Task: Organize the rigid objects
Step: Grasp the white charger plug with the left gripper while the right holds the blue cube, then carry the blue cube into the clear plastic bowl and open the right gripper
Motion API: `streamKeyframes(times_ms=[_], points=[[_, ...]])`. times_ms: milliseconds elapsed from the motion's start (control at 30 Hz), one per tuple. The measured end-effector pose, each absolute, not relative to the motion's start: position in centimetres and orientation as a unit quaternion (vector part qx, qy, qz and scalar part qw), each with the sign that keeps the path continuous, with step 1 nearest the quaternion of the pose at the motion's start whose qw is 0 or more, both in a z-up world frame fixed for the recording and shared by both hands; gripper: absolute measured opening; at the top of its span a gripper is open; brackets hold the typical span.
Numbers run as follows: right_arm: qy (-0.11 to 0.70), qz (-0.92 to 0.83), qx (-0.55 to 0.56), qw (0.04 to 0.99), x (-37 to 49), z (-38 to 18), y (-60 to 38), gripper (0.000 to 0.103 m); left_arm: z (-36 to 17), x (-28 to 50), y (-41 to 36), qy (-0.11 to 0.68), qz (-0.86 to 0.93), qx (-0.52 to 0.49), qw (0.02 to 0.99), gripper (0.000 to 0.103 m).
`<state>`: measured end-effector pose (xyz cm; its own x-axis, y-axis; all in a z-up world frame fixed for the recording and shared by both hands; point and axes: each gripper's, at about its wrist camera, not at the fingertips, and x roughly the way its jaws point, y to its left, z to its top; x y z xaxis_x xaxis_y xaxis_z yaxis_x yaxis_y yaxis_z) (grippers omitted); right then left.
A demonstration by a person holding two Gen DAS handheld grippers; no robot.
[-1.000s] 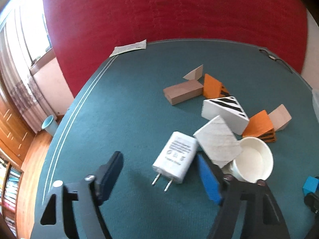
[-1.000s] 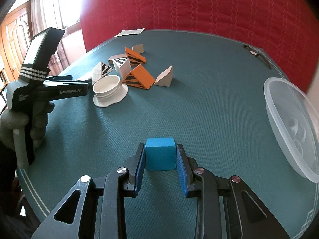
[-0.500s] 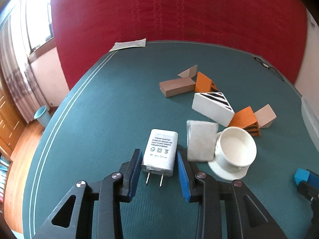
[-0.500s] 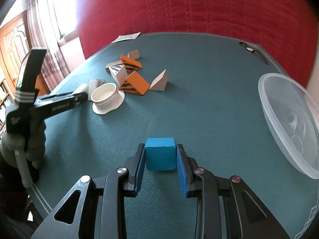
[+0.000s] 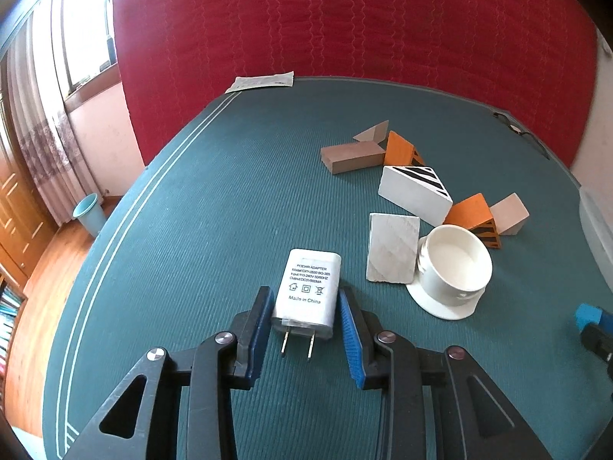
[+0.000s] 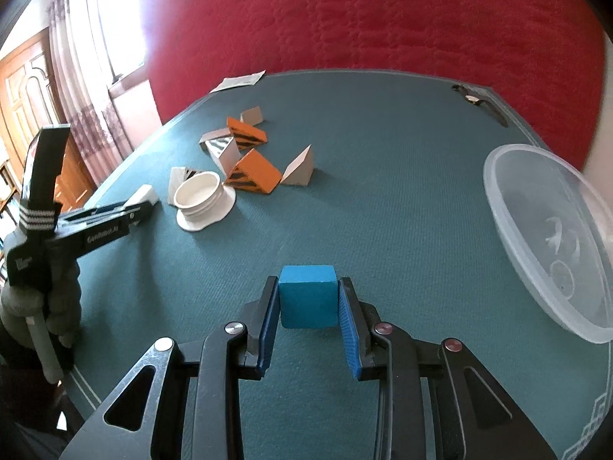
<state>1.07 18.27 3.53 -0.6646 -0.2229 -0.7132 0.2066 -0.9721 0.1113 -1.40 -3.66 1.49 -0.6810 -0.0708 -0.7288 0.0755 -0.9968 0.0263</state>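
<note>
My left gripper is shut on a white power adapter, prongs pointing back at the camera, just above the green table. My right gripper is shut on a blue cube and holds it over the table. The cube also shows at the right edge of the left wrist view. The left gripper with the adapter shows at the left of the right wrist view.
A white round cap and a grey tile lie right of the adapter. Orange, white striped and tan wedges lie beyond. A clear plastic bowl sits at the right. A paper lies at the far edge.
My left gripper swung in over the power adapter and shut on it. My right gripper keeps the blue cube and has shifted only slightly.
</note>
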Motion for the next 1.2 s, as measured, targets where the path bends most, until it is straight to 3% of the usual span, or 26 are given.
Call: streamKeyframes(times_ms=[567, 867, 1200], points=[[-0.084, -0.935, 0.34, -0.051, 0.8, 7.7, 29.7, 0.031, 2.1, 0.3, -1.8, -0.009, -0.921, 0.39, 0.016, 0.034], [-0.105, -0.921, 0.346, -0.146, 0.2, 6.5, 35.2, 0.031, 3.1, 1.4, -0.5, -0.013, -0.925, 0.38, 0.0, 0.034], [-0.115, -0.913, 0.348, -0.178, 0.3, 5.8, 37.9, 0.031, 3.8, 1.8, 1.2, -0.02, -0.927, 0.375, -0.016, 0.034]])
